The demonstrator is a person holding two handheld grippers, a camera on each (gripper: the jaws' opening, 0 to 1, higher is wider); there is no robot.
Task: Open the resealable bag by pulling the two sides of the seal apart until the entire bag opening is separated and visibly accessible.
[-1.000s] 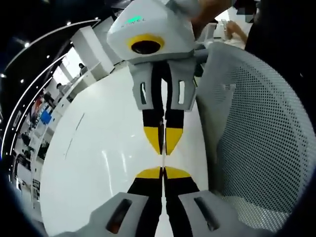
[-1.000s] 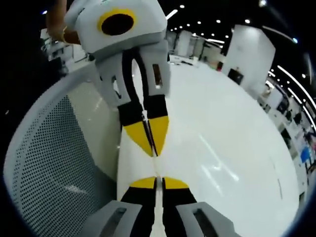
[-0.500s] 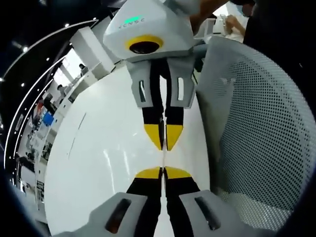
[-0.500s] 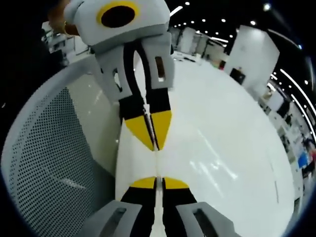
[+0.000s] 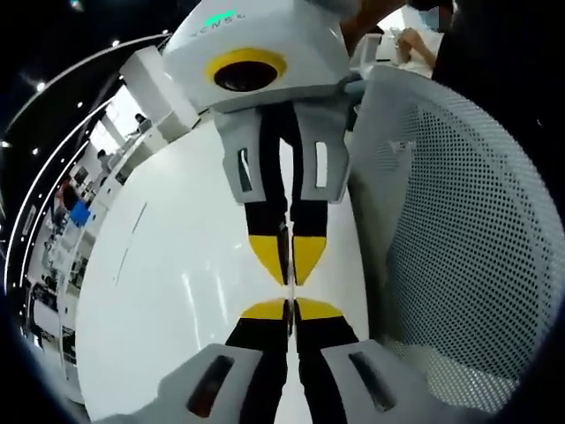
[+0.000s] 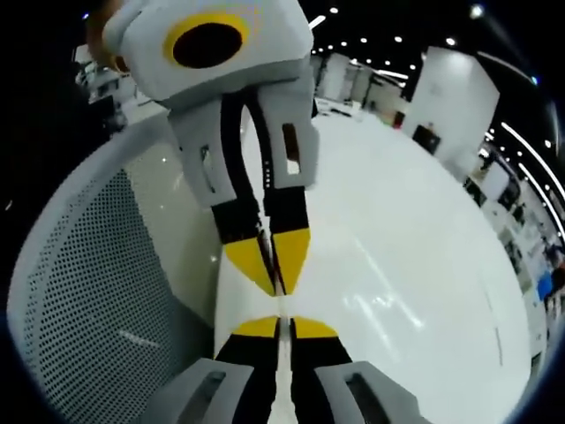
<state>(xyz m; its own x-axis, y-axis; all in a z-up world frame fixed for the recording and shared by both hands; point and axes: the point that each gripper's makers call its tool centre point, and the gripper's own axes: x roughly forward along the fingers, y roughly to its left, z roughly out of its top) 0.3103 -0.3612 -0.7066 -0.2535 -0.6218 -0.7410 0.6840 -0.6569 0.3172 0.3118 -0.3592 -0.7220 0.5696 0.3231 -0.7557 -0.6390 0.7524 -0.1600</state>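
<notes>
While the two views have barely shifted over the last second, the right hand-held gripper [image 5: 288, 261] has edged closer to our left hand-held gripper [image 5: 290, 309] at centre frame. Both pairs of jaws are pressed together, tip to tip, over the glossy white worktop [image 5: 177, 291]. We cannot make out the resealable bag between them, so the seal looks unopened. The white perforated mesh chair back [image 5: 468, 230] fills the right side.
</notes>
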